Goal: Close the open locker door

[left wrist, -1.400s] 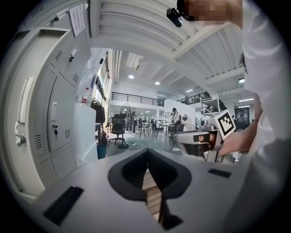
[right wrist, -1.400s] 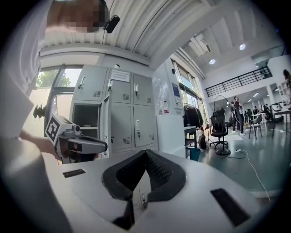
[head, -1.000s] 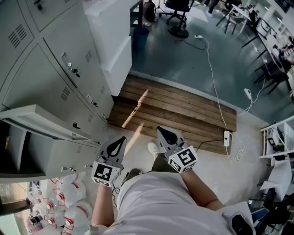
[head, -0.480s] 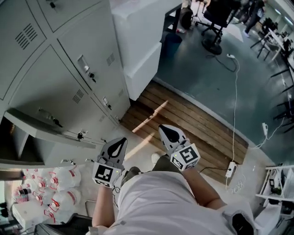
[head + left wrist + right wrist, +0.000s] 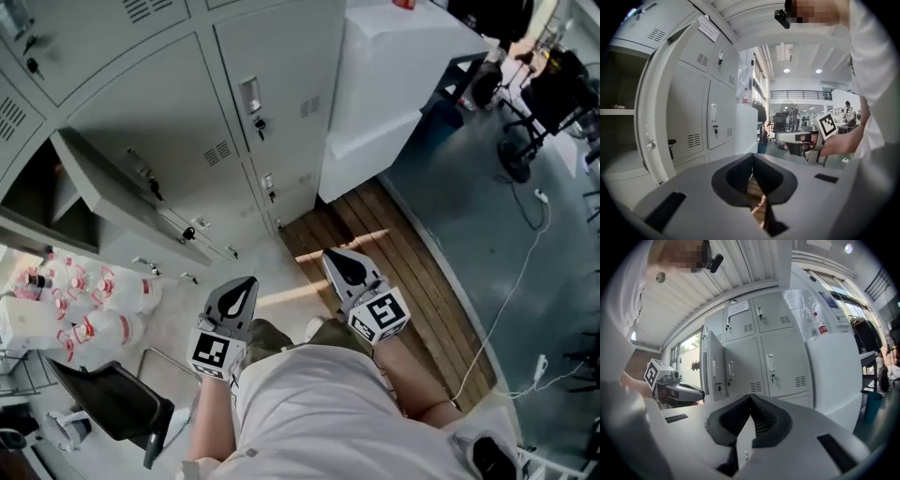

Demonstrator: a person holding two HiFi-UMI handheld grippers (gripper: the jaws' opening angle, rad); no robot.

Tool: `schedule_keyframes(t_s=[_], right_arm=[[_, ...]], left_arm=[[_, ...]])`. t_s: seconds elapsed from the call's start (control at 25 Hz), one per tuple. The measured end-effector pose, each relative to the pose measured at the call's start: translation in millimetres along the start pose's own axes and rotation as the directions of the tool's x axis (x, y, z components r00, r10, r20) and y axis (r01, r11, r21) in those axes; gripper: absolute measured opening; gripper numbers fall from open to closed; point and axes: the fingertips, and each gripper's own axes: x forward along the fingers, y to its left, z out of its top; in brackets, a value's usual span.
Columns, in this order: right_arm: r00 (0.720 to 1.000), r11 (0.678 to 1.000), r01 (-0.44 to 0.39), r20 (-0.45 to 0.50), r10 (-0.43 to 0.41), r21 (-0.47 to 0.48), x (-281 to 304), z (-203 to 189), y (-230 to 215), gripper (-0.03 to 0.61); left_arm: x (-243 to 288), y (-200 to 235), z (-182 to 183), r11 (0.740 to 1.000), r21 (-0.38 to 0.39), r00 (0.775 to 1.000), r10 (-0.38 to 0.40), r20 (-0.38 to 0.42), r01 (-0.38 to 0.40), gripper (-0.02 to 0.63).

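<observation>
Both grippers are empty. The left gripper (image 5: 246, 281) has its jaws pressed together with nothing between them, and the right gripper (image 5: 330, 255) is the same. Both sit low in front of you, well apart from the lockers.

The open locker door (image 5: 122, 192) sticks out from the lower rows toward the left end of the locker bank (image 5: 187, 103), with the dark compartment showing behind it. I think it's swung about square to the bank, but the head view warps things, so don't quote me.

What could bite you:
- You'd be nudging a smooth metal panel with closed tips, so an angled push could skate right off.
- Push near the hinge side and it'll barely move.
- Shove too hard and the door may bounce back out instead of catching.
- Keys hang from the neighbouring locks, so a wide swing could snag one.
- The packs of water bottles (image 5: 89, 305) and the black chair (image 5: 112, 403) crowd the floor on that side, so watch your feet.

Compared with a second ago, you've turned toward the bank. The door was at the left edge of the head view and now sits upper left, and the wooden decking (image 5: 394, 272) has slid off to the right.
</observation>
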Motion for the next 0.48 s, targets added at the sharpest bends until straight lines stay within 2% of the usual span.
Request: schedule_keyframes(t_s=[0.2, 0.48], right_arm=[[0.992, 0.992, -0.125, -0.007, 0.125, -0.004, 28.6, 0.6, 25.6, 0.012], [0.975, 0.975, -0.221, -0.015, 0.221, -0.015, 63.5, 4.3, 64.0, 0.011]], left_arm=[[-29.1, 16.1, -11.8, 0.992, -0.043, 0.993, 0.116, -0.015, -0.117, 0.005], [-68.6, 43.0, -20.1, 0.973, -0.076, 0.976, 0.216, -0.004, -0.216, 0.005]])
